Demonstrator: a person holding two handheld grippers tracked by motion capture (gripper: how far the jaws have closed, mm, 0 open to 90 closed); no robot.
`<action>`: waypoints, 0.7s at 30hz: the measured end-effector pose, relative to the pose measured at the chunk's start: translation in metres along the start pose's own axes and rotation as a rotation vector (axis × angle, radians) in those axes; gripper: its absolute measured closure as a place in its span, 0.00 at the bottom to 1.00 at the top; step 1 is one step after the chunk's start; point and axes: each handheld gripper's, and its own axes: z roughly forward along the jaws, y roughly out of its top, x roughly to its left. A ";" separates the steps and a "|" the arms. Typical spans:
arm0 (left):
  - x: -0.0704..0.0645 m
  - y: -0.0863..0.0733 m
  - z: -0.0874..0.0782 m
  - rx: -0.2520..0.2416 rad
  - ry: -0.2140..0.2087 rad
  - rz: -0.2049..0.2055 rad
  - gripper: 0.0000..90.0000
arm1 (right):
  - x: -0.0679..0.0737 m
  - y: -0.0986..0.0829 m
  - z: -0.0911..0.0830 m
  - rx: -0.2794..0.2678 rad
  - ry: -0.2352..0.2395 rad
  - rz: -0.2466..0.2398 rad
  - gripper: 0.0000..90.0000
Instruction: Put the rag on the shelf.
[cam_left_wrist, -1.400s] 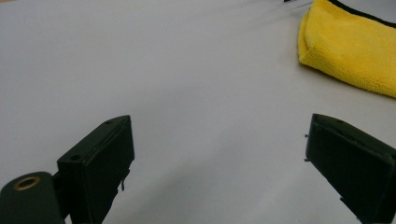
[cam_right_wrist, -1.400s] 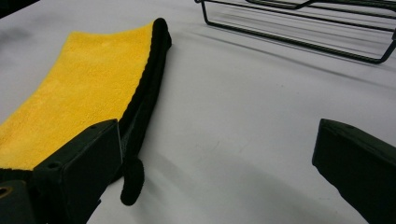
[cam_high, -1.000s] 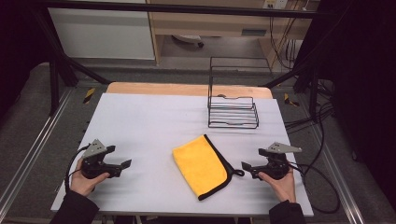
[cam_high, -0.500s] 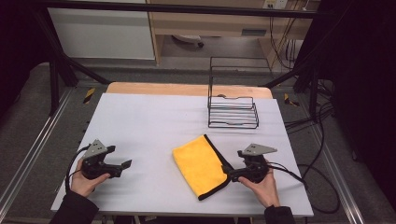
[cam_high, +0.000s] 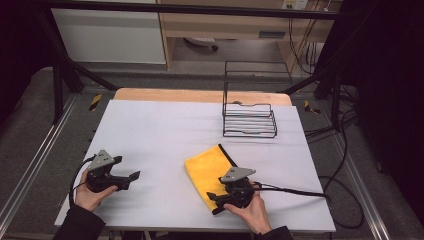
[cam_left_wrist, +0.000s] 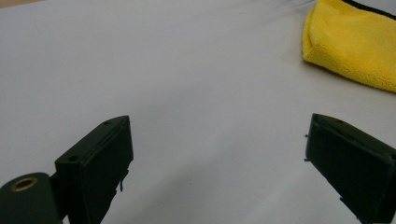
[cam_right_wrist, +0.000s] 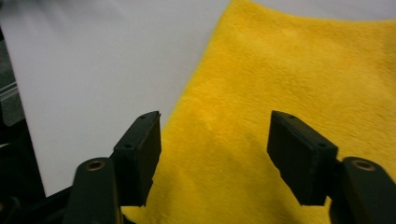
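Right gripper (cam_high: 216, 196) hovers, jaws apart, over the folded yellow microfibre cloth (cam_high: 212, 170); left gripper (cam_high: 131, 176), near left, gapes too.

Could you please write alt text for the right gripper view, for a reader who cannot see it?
The right gripper is open, its two black jaws poised over a folded yellow cloth that lies on a white table. The left jaw stands near the cloth's edge and the right jaw over its middle; whether they touch the cloth cannot be told.
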 end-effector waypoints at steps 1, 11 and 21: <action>0.000 0.000 0.000 0.000 0.001 0.000 0.08 | 0.003 0.000 0.002 -0.005 0.004 0.001 0.43; -0.004 0.001 0.000 0.008 0.004 0.013 0.09 | 0.024 -0.002 0.019 0.060 0.019 -0.042 0.66; -0.004 0.001 0.000 0.013 0.012 0.011 0.09 | 0.036 -0.005 0.023 0.081 -0.096 -0.133 0.86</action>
